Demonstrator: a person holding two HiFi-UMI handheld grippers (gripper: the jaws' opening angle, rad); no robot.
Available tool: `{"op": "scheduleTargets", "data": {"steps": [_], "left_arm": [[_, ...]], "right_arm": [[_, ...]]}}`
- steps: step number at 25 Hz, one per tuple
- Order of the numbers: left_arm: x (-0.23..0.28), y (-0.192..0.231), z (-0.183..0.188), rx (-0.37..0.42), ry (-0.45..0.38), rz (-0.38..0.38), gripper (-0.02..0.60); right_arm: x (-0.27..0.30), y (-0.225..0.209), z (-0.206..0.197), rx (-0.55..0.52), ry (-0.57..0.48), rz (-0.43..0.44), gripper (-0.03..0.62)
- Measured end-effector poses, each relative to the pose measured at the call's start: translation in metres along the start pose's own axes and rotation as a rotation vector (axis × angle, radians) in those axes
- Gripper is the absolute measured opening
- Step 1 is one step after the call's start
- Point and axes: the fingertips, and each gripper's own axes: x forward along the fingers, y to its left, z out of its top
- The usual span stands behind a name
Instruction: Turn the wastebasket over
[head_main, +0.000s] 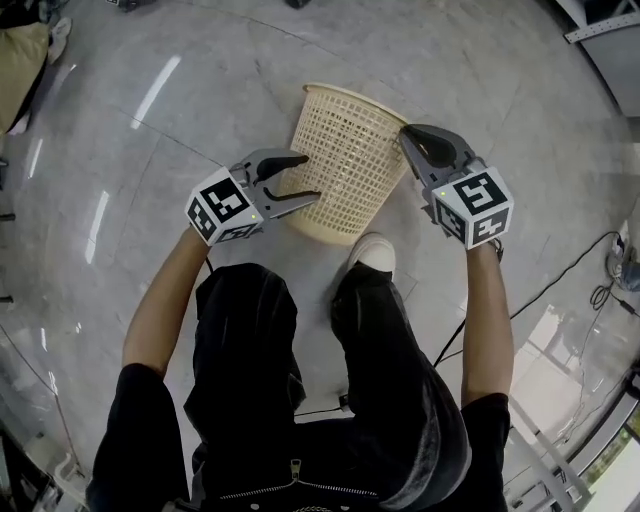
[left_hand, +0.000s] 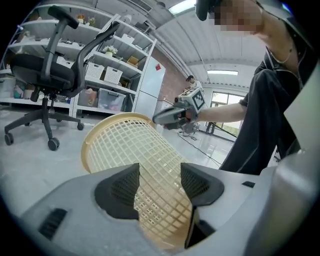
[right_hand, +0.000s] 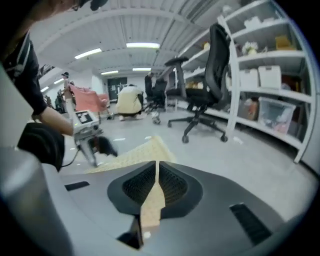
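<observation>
Head view, wastebasket tilted, right gripper seemingly pinching its wall

Bright, even indoor light from ceiling strip lamps, white glare streaks on the glossy floor, weak soft shadows, heavy fisheye bending with dark vignetted corners, near foreground soft in both gripper views.

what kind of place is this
Most likely an office or lab workroom: a wheeled office chair, open shelves holding storage bins, and ceiling strip lights over a polished floor.
</observation>
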Motion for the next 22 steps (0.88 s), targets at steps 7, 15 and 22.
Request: {"op": "scheduleTargets", "data": {"steps": [7, 15, 22], "left_arm": [[0.033, -0.020, 0.020, 0.071, 0.025, -0.093, 0.206], [0.071, -0.038, 0.040, 0.102, 0.051, -0.161, 0.053], [0.076, -0.038, 0.041, 0.036, 0.002, -0.144, 0.005]], "right_arm": [[-0.064, 0.001, -0.034, 0.010, -0.048, -0.160, 0.029], [-0.030, -0.039, -0.018, -0.097, 0.103, 0.019, 0.114], [-0.032, -0.048, -0.022, -0.002, 0.085, 0.095, 0.083]]}}
